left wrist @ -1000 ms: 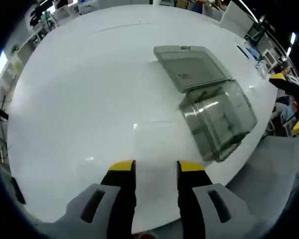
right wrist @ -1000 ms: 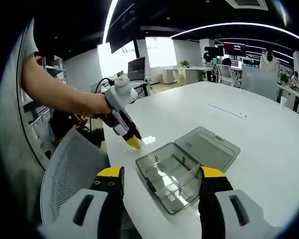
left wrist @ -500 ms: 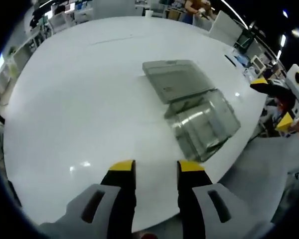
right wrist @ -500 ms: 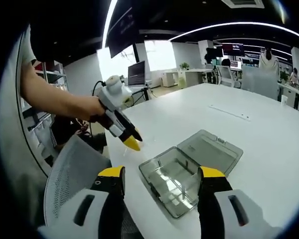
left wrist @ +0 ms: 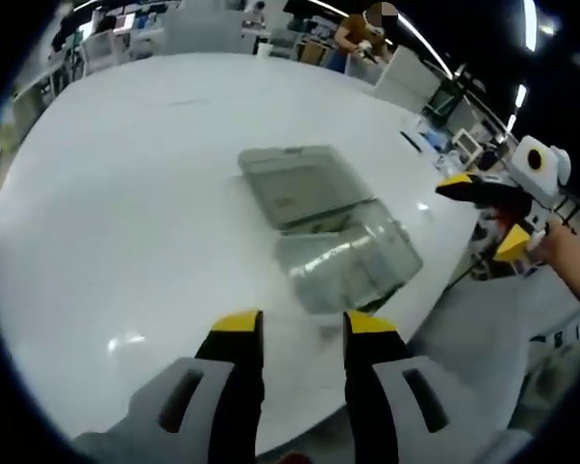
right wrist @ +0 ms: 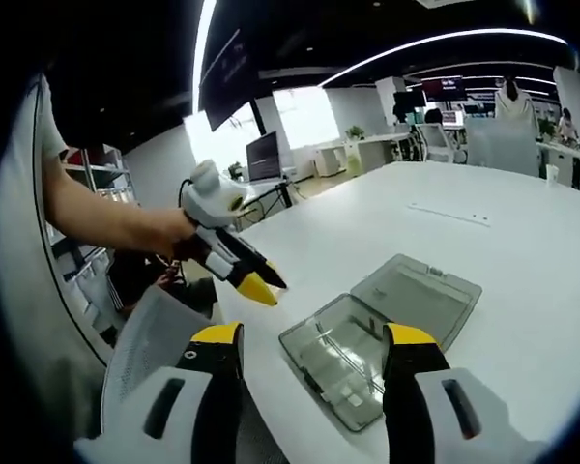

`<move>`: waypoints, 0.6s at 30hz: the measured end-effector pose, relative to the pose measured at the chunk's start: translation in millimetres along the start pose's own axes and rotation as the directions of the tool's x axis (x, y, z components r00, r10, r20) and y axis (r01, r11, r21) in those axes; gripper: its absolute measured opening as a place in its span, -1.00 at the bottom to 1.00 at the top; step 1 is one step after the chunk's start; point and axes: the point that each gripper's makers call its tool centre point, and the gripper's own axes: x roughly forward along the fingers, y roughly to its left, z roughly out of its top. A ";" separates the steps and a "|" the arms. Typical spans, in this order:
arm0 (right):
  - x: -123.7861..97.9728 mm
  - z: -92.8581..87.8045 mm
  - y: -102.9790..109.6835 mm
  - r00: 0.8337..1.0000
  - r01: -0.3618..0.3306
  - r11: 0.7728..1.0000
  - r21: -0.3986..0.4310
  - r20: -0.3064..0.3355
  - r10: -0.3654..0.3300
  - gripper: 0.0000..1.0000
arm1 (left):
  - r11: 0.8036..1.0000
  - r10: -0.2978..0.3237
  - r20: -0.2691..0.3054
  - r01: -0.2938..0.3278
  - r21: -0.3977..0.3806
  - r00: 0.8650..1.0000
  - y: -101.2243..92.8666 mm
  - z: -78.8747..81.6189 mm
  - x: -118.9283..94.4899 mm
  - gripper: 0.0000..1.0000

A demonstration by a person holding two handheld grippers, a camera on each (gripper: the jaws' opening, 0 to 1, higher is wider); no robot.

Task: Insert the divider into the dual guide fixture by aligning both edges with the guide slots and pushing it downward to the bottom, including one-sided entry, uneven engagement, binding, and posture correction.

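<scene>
A smoky clear plastic box (left wrist: 353, 261) lies on the white table (left wrist: 126, 193) with its lid (left wrist: 295, 184) folded flat behind it. My left gripper (left wrist: 300, 324) hovers in front of the box, jaws narrowly apart, holding a faint clear divider (left wrist: 304, 340) that is hard to make out. In the right gripper view the same box (right wrist: 343, 372) and lid (right wrist: 420, 295) sit just beyond my right gripper (right wrist: 304, 338), which is wide open with nothing in it. The left gripper (right wrist: 266, 287) hangs to the box's left, held by a hand. The right gripper (left wrist: 483, 215) shows off the table's edge.
The box sits close to the table's rounded near edge (right wrist: 261, 387). A grey mesh chair (right wrist: 150, 338) stands below that edge. Desks, monitors and chairs fill the room behind, with a person (left wrist: 362, 29) far off. The table stretches wide and bare beyond the box.
The left gripper has drawn up and back from the box, which looks smaller and farther. The right gripper has come fully into the left gripper view. Neither gripper's jaws have changed.
</scene>
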 end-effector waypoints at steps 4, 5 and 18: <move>1.4 1.8 2.1 1.000 -0.015 1.000 0.010 0.001 0.015 0.09 | 0.999 -0.054 0.036 0.054 0.006 0.998 -9.8 7.8 -1.6 -0.42; 1.6 2.0 3.0 1.000 -0.020 1.000 0.010 -0.001 0.020 0.09 | 0.997 -0.071 0.044 0.071 0.010 0.996 -13.2 9.5 -1.9 -0.42; 9.2 23.4 11.0 0.993 -0.096 0.991 0.098 0.076 0.088 0.02 | 0.974 -0.227 0.123 0.224 0.034 0.966 -40.0 25.6 -6.9 -0.42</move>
